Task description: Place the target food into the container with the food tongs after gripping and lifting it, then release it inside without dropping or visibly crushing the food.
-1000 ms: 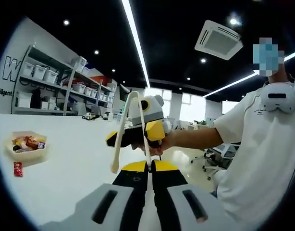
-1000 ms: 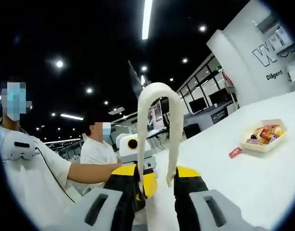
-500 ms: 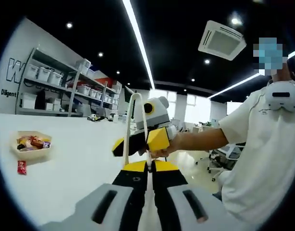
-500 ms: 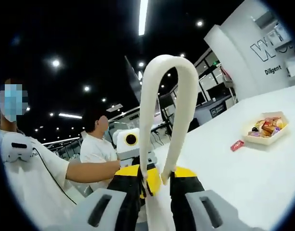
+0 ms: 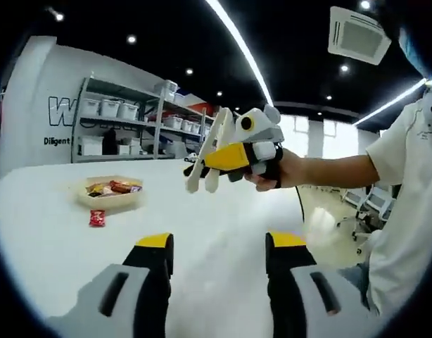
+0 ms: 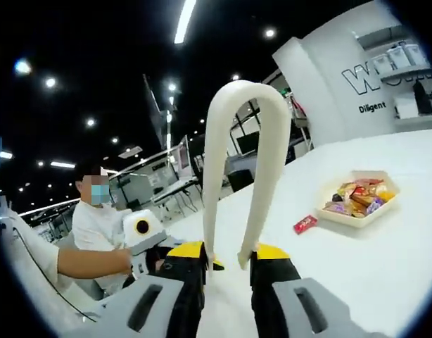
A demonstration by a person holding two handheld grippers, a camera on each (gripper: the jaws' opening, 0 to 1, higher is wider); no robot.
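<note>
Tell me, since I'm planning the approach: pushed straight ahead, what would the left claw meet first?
Probably only bare white table. The left claw points between the container and the right claw holding the tongs; depth is unclear.

Smooth matt cream plastic food tongs (image 6: 237, 169), glossy white table (image 6: 371, 267), shiny crinkled snack wrappers in pale matt tray (image 6: 358, 211)

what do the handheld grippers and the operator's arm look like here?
Left gripper: grey bodies with dark slots, black jaws capped in yellow. Right gripper: same grey, black and yellow scheme; seen from the left gripper view it is a yellow wedge with a grey-white top. The person wears a white short-sleeved shirt.
</note>
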